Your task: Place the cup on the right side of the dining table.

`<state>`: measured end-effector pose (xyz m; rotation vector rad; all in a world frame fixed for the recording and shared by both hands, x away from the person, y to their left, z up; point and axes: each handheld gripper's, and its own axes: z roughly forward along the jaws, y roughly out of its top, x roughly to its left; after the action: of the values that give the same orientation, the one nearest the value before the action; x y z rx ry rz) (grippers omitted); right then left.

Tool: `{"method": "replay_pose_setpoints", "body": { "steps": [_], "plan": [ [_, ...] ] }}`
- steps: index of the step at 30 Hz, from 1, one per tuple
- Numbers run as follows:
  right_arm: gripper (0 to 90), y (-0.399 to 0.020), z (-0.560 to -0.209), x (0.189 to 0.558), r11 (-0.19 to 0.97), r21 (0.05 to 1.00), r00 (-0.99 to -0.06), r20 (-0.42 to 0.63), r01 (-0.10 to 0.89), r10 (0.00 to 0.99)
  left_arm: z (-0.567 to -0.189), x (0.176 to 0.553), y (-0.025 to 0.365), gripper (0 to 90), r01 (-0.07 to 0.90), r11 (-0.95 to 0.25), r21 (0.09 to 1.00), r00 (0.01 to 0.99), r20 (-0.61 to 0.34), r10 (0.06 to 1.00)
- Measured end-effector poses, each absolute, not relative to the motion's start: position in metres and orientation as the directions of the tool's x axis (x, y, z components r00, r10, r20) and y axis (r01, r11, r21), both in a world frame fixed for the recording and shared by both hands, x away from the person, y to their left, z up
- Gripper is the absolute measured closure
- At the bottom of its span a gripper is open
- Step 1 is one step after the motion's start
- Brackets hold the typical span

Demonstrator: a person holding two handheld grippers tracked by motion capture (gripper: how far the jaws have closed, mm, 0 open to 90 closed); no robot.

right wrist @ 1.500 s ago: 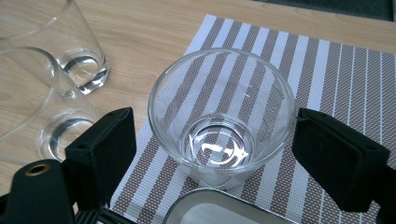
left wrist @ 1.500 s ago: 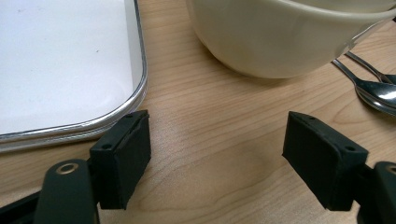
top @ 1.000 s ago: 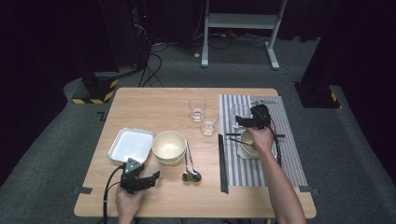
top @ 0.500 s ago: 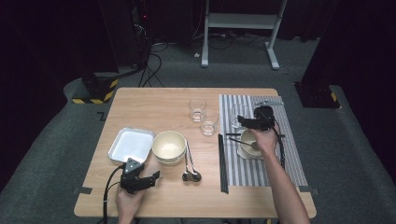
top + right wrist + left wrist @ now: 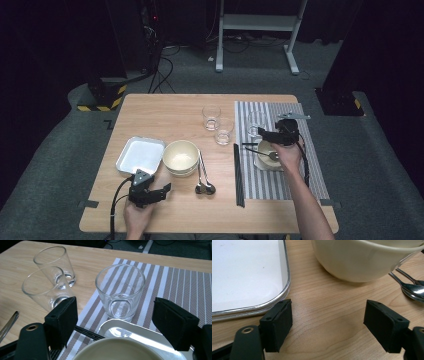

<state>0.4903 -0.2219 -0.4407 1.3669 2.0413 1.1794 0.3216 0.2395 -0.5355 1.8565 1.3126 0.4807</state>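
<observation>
Right now your right gripper (image 5: 270, 136) hovers over the striped placemat (image 5: 310, 175) near the right edge of the table (image 5: 165, 110), and its jaws are spread wide with nothing between them. Just below it sits a cream bowl (image 5: 267, 152) on a white plate (image 5: 140, 333), with a spoon (image 5: 262, 153) lying in the bowl. In the right gripper view, a clear glass (image 5: 120, 291) stands upright on the placemat, just beyond the plate and between the two jaws, but apart from both. Two more glasses (image 5: 50, 275) stand on the bare wood to the left of the placemat, close to each other.

Your left gripper (image 5: 161, 190) rests low near the front left corner of the table, and its jaws are also spread and hold nothing. A metal tray (image 5: 242, 277) lies just beside its left jaw, and a second cream bowl (image 5: 362, 260) stands a little ahead, with two spoons (image 5: 202, 175) at the right side of it.
</observation>
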Motion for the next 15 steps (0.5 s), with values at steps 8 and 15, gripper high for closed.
{"method": "replay_pose_setpoints", "body": {
  "steps": [8, 15],
  "plan": [
    [30.6, -0.223, -0.442, 0.48, 0.149, 0.852, -0.464, 0.12, 0.501, 0.878, -0.536, 0.322, 0.24, 23.1, 0.609, -0.145, 0.78, 0.39, -0.135, 0.911],
    [36.1, -0.224, -0.446, 0.473, 0.133, 0.857, -0.465, 0.135, 0.498, 0.875, -0.535, 0.322, 0.239, 22.9, 0.608, -0.152, 0.779, 0.392, -0.128, 0.911]
  ]
}}
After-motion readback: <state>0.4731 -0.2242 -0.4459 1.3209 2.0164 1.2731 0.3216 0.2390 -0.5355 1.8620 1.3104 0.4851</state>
